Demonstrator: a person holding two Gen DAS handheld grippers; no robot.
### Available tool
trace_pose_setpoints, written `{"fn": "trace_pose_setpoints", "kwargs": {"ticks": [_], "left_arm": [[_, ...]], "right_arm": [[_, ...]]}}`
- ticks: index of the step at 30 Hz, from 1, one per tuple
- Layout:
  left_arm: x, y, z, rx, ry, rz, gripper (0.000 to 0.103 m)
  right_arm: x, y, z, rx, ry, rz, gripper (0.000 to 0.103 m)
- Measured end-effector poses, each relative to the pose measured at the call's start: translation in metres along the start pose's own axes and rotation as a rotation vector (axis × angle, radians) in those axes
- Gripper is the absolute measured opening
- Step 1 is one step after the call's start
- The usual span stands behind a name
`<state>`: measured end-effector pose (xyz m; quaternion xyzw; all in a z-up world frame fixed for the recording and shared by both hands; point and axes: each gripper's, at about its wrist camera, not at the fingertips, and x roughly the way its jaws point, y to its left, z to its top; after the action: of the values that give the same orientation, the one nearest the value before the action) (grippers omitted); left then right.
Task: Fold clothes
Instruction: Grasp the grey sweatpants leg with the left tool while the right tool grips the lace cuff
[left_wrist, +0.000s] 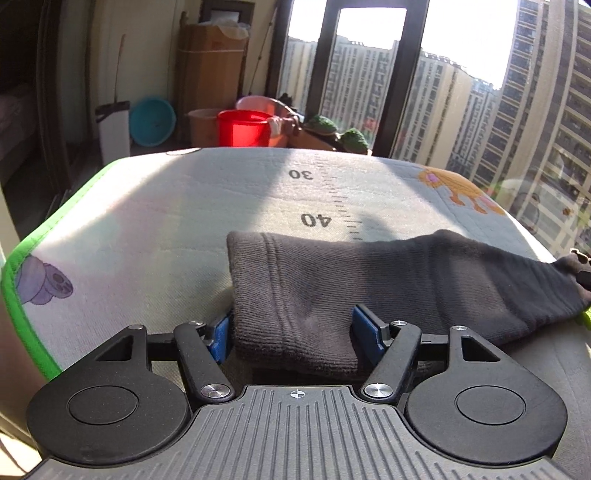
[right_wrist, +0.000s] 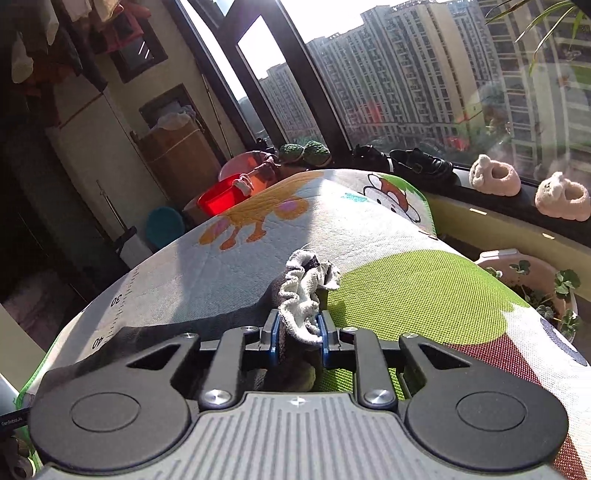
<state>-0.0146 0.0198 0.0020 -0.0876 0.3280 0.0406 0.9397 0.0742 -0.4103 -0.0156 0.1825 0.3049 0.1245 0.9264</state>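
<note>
One worktop (left_wrist: 155, 206) is in view, covered by one printed mat with a green border, a ruler scale marked 30 and 40, and cartoon animals. One dark grey sock (left_wrist: 369, 284) lies across the mat, its ribbed cuff end toward the left gripper and its far end stretched out to the right edge of the left wrist view. Behind the worktop stand one red bucket (left_wrist: 242, 127) and one teal basin (left_wrist: 151, 120); on the window sill, the right wrist view shows two pink fluffy slippers (right_wrist: 495, 179) and one pair of black shoes (right_wrist: 421, 164).

Two grippers are present. The left gripper (left_wrist: 295, 332) is spread wide; its two blue pads (left_wrist: 364, 332) stand on either side of the cuff end of the sock, the cloth filling the gap between them. Whether the pads press on the cloth cannot be told. The right gripper (right_wrist: 298, 332) is closed down to a narrow gap and pinches the other end of the sock (right_wrist: 306, 295), where the pale looped inner lining is turned outward and bunches up above the pads, over the green patch of the mat
</note>
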Motion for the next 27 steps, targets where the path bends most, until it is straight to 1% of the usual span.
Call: {"fn": "trace_pose_setpoints", "kwargs": {"ticks": [1,2,3,4,5,6,7,8,9,10,11,12,14,16,17,18,19,20,22,23,24,25,26,27], "left_arm": [[-0.004,0.004,-0.002,-0.016,0.003,-0.017,0.056],[-0.009,0.007,-0.004,-0.032,0.004,-0.03,0.047],[-0.015,0.008,-0.007,-0.03,-0.003,-0.038,0.046],[-0.022,0.007,-0.009,-0.001,-0.022,-0.025,0.046],[-0.03,0.005,-0.011,0.029,-0.042,-0.009,0.051],[-0.039,0.003,-0.012,0.073,-0.079,0.025,0.058],[-0.048,0.002,-0.012,0.118,-0.118,0.061,0.064],[-0.056,0.0,-0.013,0.154,-0.156,0.103,0.076],[-0.063,-0.001,-0.012,0.192,-0.19,0.136,0.085],[-0.069,-0.002,-0.011,0.23,-0.224,0.168,0.087],[-0.073,-0.002,-0.011,0.25,-0.236,0.172,0.087],[-0.077,-0.002,-0.01,0.269,-0.246,0.174,0.087],[-0.083,-0.001,-0.009,0.289,-0.254,0.162,0.087],[-0.085,-0.002,-0.01,0.308,-0.258,0.157,0.087],[-0.086,-0.002,-0.01,0.322,-0.259,0.156,0.087],[-0.087,-0.002,-0.011,0.336,-0.262,0.155,0.087],[-0.086,-0.002,-0.012,0.355,-0.264,0.155,0.087],[-0.088,-0.001,-0.013,0.369,-0.264,0.156,0.087],[-0.092,0.004,-0.015,0.378,-0.267,0.144,0.087],[-0.094,0.007,-0.016,0.377,-0.272,0.135,0.087],[-0.095,0.008,-0.016,0.375,-0.275,0.127,0.088],[-0.096,0.01,-0.016,0.375,-0.278,0.116,0.089],[-0.096,0.011,-0.017,0.378,-0.279,0.108,0.091],[-0.095,0.011,-0.017,0.384,-0.275,0.098,0.091]], "right_arm": [[-0.006,0.008,-0.001,-0.031,-0.016,0.002,0.019],[-0.013,0.016,-0.002,-0.062,-0.032,0.004,0.019],[-0.019,0.024,-0.003,-0.093,-0.047,0.006,0.02],[-0.026,0.032,-0.003,-0.124,-0.063,0.008,0.021],[-0.032,0.041,-0.004,-0.154,-0.079,0.01,0.022],[-0.038,0.049,-0.005,-0.185,-0.095,0.012,0.025],[-0.045,0.057,-0.006,-0.216,-0.111,0.014,0.025],[-0.051,0.065,-0.007,-0.247,-0.126,0.016,0.025],[-0.058,0.073,-0.008,-0.278,-0.142,0.018,0.025],[-0.064,0.081,-0.008,-0.309,-0.158,0.02,0.025],[-0.07,0.089,-0.009,-0.34,-0.174,0.022,0.025],[-0.067,0.11,-0.014,-0.372,-0.148,0.074,0.025],[-0.048,0.145,-0.026,-0.416,-0.066,0.19,0.025],[-0.03,0.188,-0.052,-0.523,0.025,0.3,0.026],[-0.023,0.202,-0.061,-0.567,0.056,0.346,0.03],[-0.016,0.217,-0.071,-0.598,0.099,0.413,0.043],[-0.01,0.23,-0.082,-0.639,0.126,0.454,0.05],[-0.005,0.243,-0.094,-0.686,0.144,0.48,0.05],[0.012,0.263,-0.113,-0.753,0.202,0.493,0.05],[0.02,0.268,-0.118,-0.771,0.208,0.488,0.048],[0.027,0.272,-0.122,-0.788,0.207,0.479,0.026],[0.035,0.275,-0.126,-0.805,0.207,0.469,0.012],[0.036,0.274,-0.124,-0.799,0.186,0.463,0.005],[0.035,0.272,-0.12,-0.786,0.157,0.457,0.005]]}}
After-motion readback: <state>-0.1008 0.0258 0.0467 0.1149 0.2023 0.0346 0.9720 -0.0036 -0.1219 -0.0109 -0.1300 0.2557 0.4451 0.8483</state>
